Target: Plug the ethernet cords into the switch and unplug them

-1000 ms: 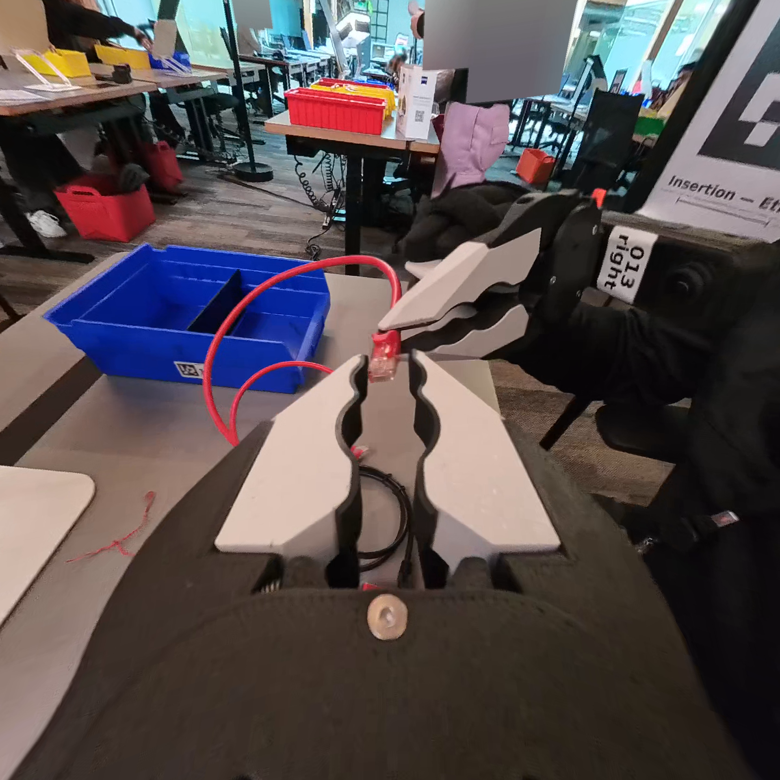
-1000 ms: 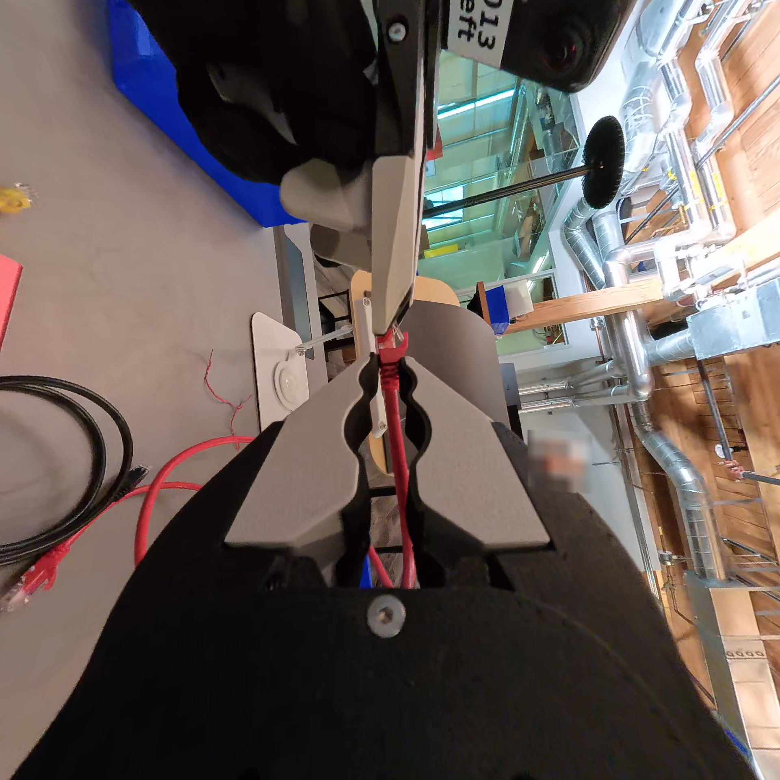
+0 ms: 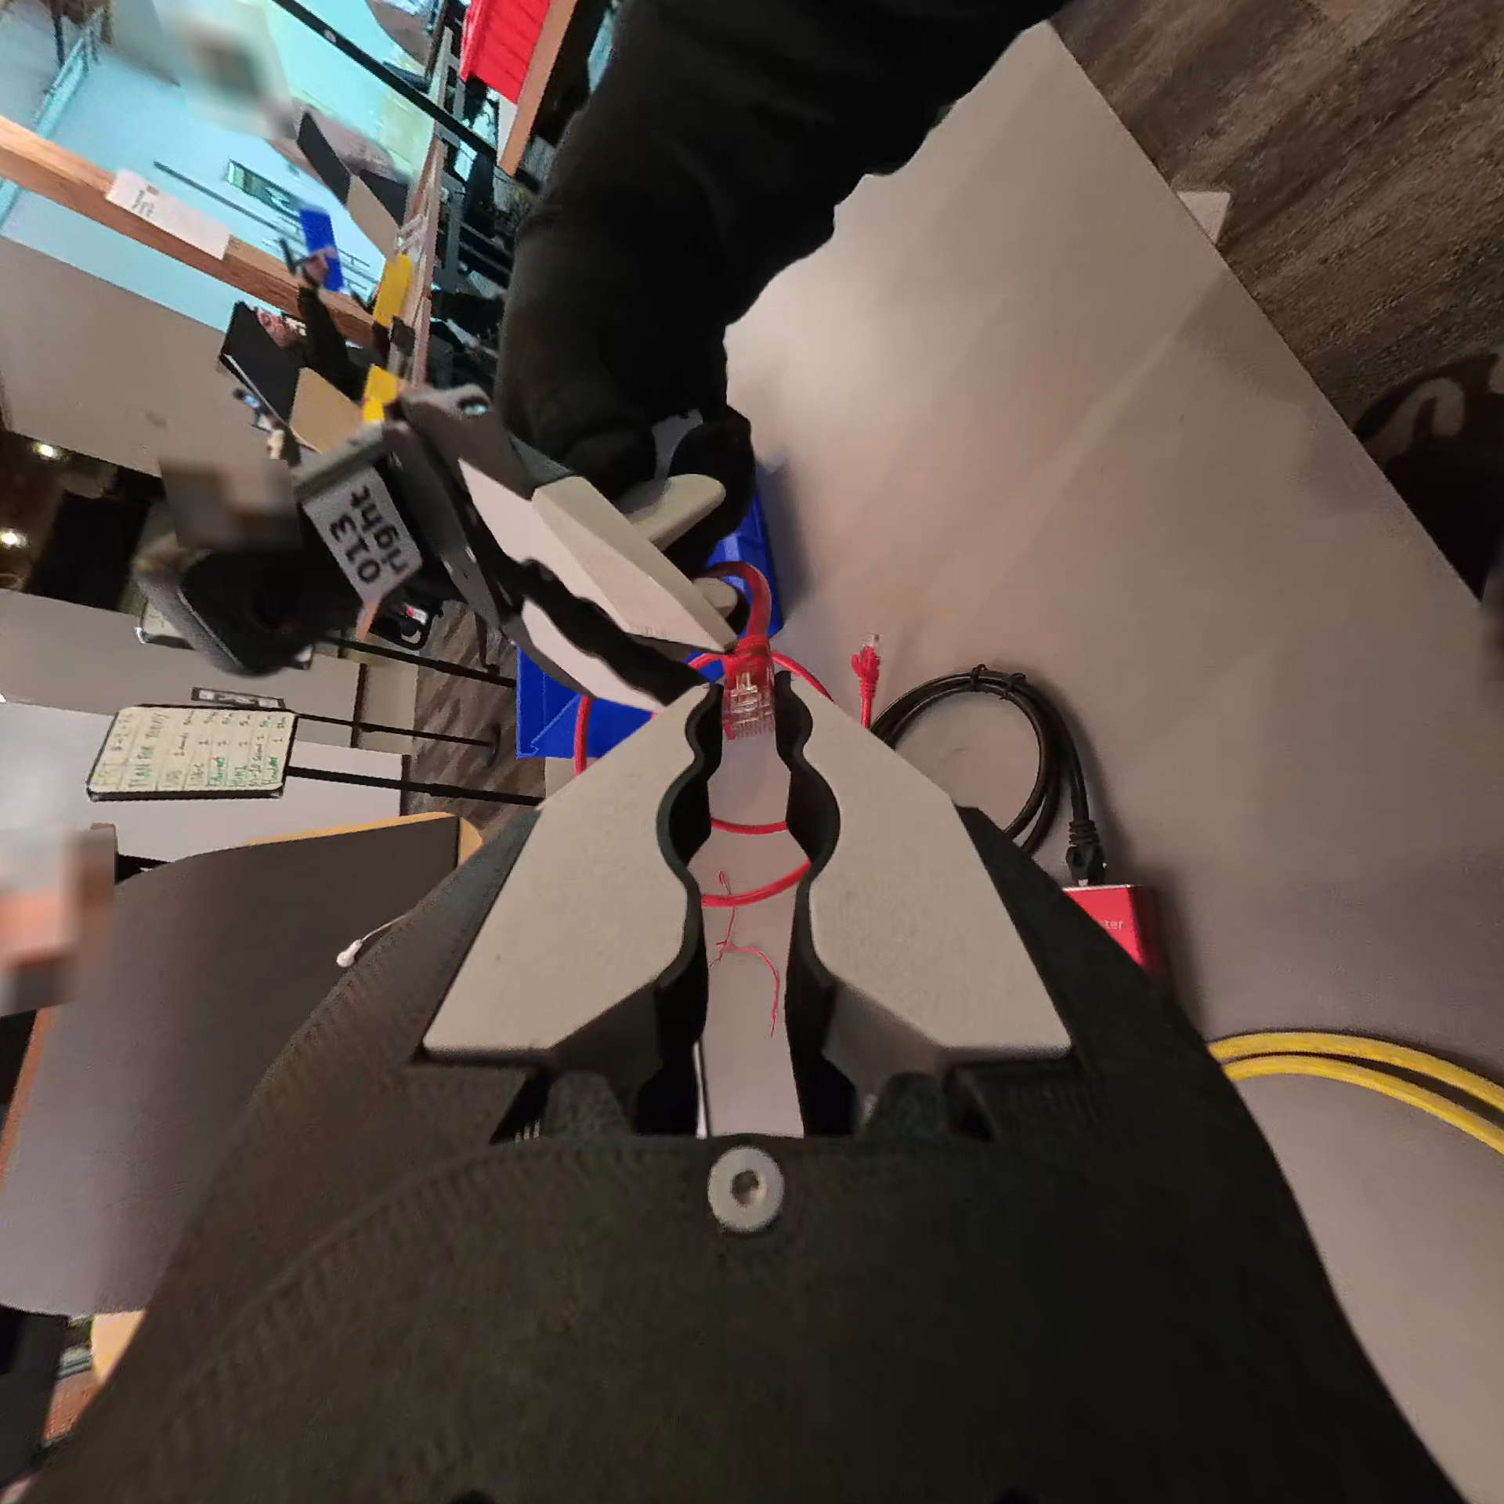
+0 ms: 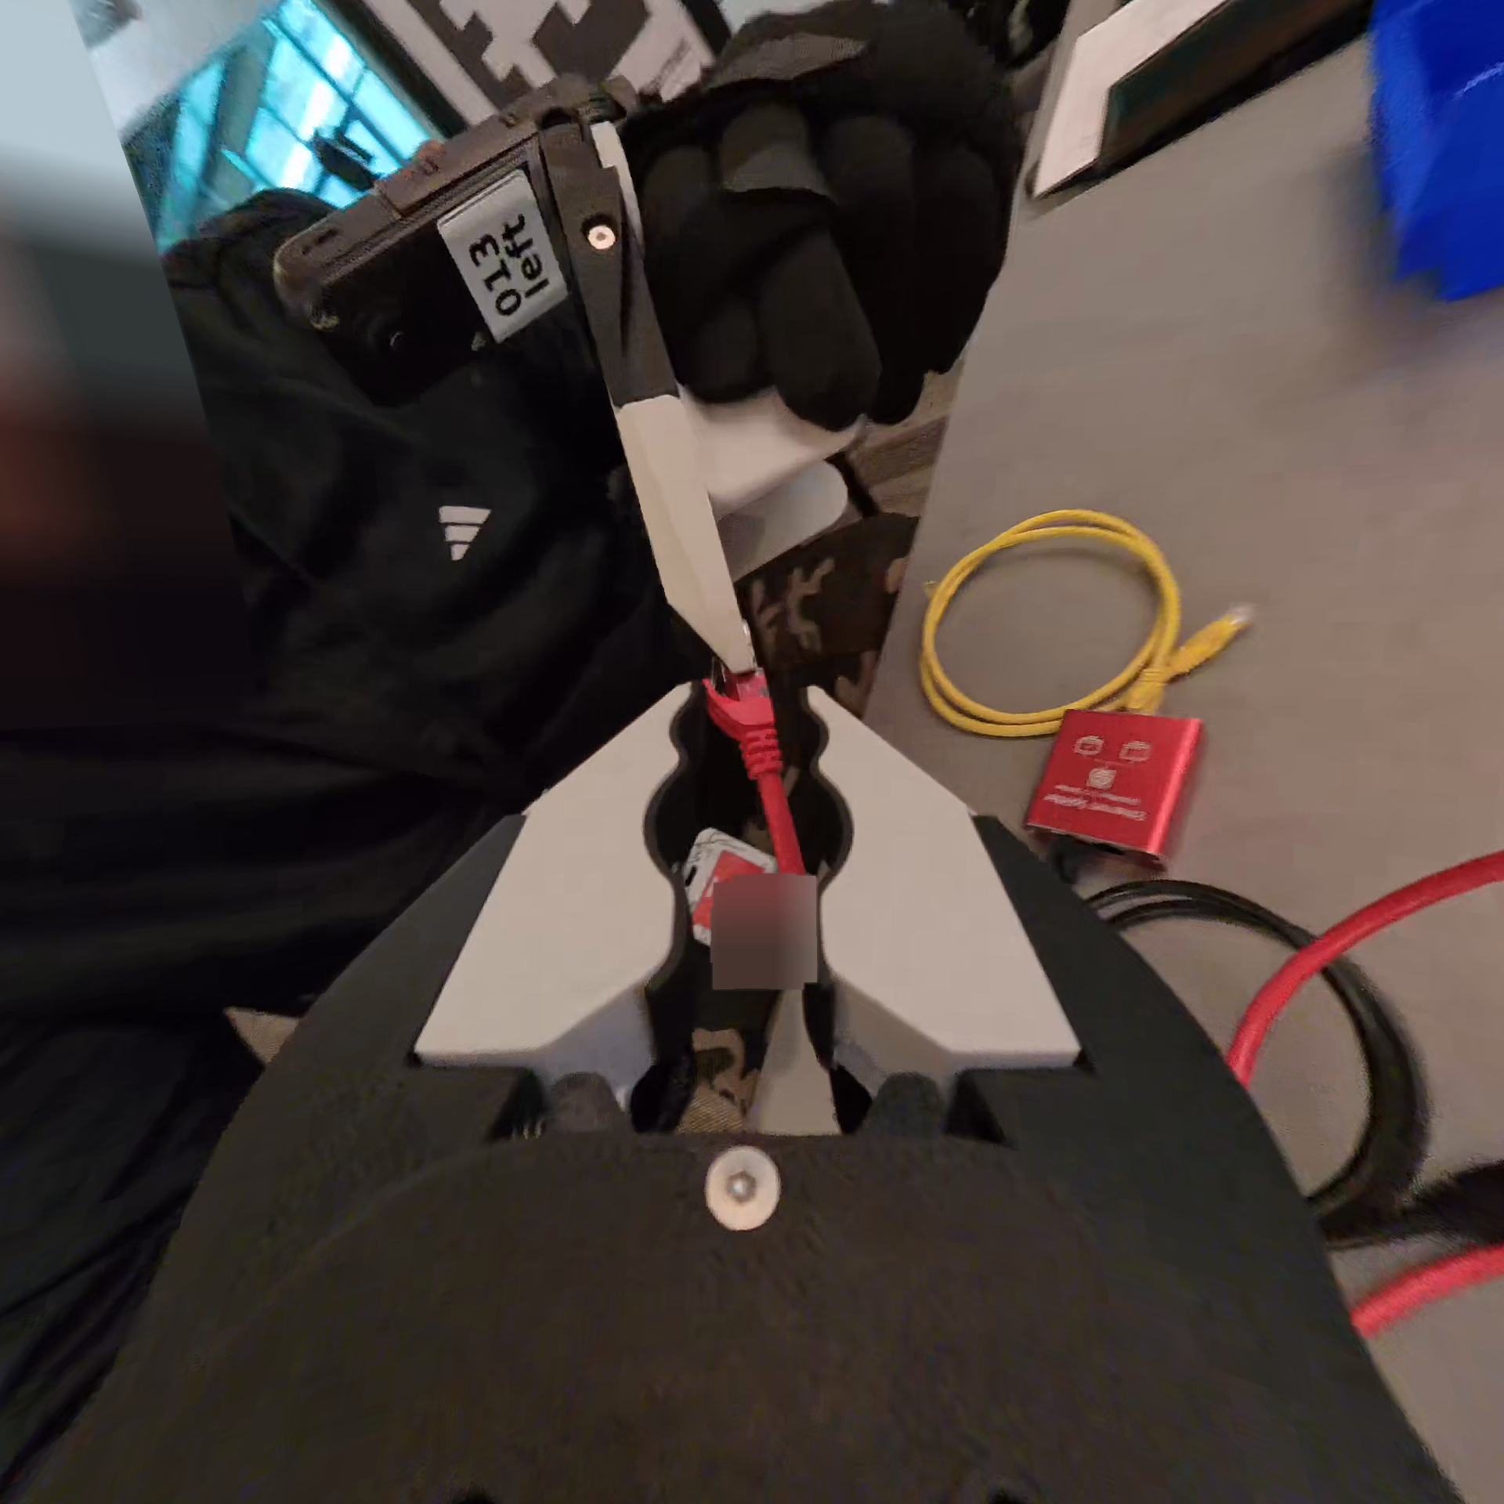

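Note:
A red ethernet cord's clear-tipped plug (image 3: 745, 701) sits between my left gripper's (image 3: 745, 700) tips, which are shut on it above the table. In the right wrist view the left gripper (image 4: 732, 655) shows edge-on, pinching the plug (image 4: 736, 708). My right gripper (image 4: 750, 698) has its jaws partly apart around the red cord (image 4: 773, 802) without squeezing it; it also shows in the left wrist view (image 3: 700, 659). The red switch box (image 4: 1111, 781) lies on the table, also visible in the left wrist view (image 3: 1111, 928).
A coiled yellow cord (image 4: 1050, 618) lies beside the switch. A black cord (image 3: 1046, 749) ends at the switch. The red cord's other plug (image 3: 867, 675) lies on the grey table (image 3: 1058, 407). A blue bin (image 4: 1440, 146) stands farther off. Red thread scraps (image 3: 749, 960) lie below.
My left jaws have closed on the red plug and my right jaws have spread apart around the cord. Both grippers have rolled and swung over towards the switch side of the table.

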A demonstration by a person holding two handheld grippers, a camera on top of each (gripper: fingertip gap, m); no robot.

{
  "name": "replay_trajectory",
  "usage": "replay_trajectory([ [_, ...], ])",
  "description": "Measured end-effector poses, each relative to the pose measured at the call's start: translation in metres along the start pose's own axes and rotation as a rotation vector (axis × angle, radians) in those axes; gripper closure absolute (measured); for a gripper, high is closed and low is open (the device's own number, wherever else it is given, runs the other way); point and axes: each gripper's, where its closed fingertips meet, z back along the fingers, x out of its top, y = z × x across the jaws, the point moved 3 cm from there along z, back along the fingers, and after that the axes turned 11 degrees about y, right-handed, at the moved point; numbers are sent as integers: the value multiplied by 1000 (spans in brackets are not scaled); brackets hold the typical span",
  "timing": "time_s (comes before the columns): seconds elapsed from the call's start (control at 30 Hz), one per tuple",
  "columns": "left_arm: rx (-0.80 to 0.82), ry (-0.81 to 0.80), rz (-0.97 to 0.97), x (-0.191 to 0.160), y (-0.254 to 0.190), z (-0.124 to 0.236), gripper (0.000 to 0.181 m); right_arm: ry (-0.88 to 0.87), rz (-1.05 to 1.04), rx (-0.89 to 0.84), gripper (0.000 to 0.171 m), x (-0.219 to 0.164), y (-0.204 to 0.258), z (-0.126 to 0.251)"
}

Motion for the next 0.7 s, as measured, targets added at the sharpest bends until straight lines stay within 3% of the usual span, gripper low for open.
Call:
replay_trajectory([
  [0.23, 5, -17, -33, 2, -9, 4, 172, 10, 28, 110, 156, -6, 3, -13],
  [0.47, -12, -15, 98, -26, -3, -3, 169, -106, -20, -3, 161, -2, -15, -11],
  [0.57, -23, 44, 158, -49, -7, -9, 158, -135, -75, -35, 161, -10, -22, -13],
  [0.7, -241, 159, 317, -86, -40, -22, 137, -149, -169, -60, 161, -33, -36, -13],
])
